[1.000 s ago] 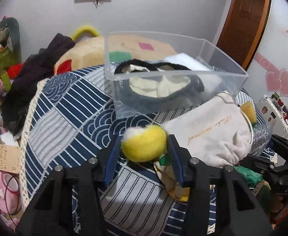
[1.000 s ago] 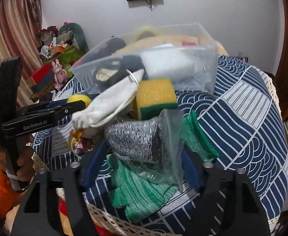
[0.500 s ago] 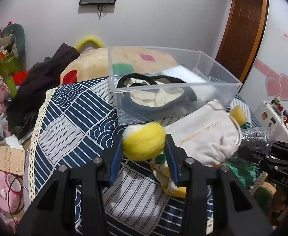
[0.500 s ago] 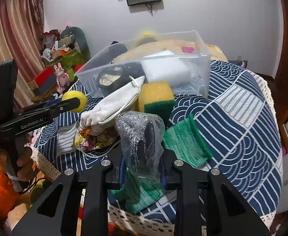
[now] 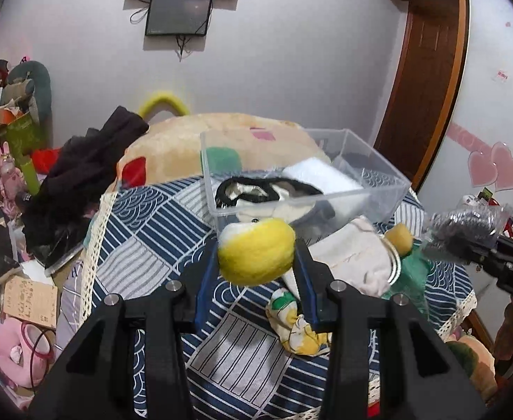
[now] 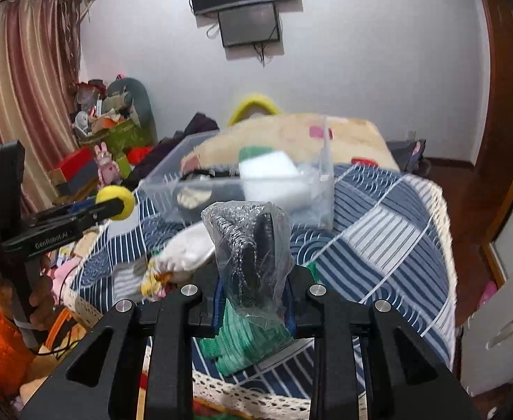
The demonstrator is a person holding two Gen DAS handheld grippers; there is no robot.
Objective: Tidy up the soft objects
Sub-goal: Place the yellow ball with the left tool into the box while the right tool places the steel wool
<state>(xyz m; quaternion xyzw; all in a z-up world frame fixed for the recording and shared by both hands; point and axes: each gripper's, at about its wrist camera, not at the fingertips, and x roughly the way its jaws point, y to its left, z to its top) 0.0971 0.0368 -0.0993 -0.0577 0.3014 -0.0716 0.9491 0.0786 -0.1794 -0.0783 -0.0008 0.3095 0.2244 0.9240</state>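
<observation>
My left gripper (image 5: 256, 262) is shut on a yellow and white fuzzy ball (image 5: 256, 253), held above the table in front of the clear plastic bin (image 5: 379, 189). The ball also shows in the right wrist view (image 6: 116, 201). My right gripper (image 6: 253, 280) is shut on a plastic-bagged steel scrubber (image 6: 249, 245), lifted above the table; it shows in the left wrist view (image 5: 463, 231) at the right. The bin (image 6: 172, 189) holds a black-rimmed cloth item (image 5: 256, 189) and a white sponge (image 5: 319, 175).
On the blue patterned tablecloth (image 5: 144, 231) lie a white drawstring pouch (image 5: 354, 262), a yellow sponge (image 5: 400, 239), a green knit cloth (image 6: 246, 336) and a floral fabric piece (image 5: 295, 325). Dark clothes (image 5: 81, 168) and a large plush cushion (image 5: 186, 140) sit behind.
Both grippers have risen from the table with their objects. The right gripper closed on the bagged scrubber and lifted it off the green cloth.
</observation>
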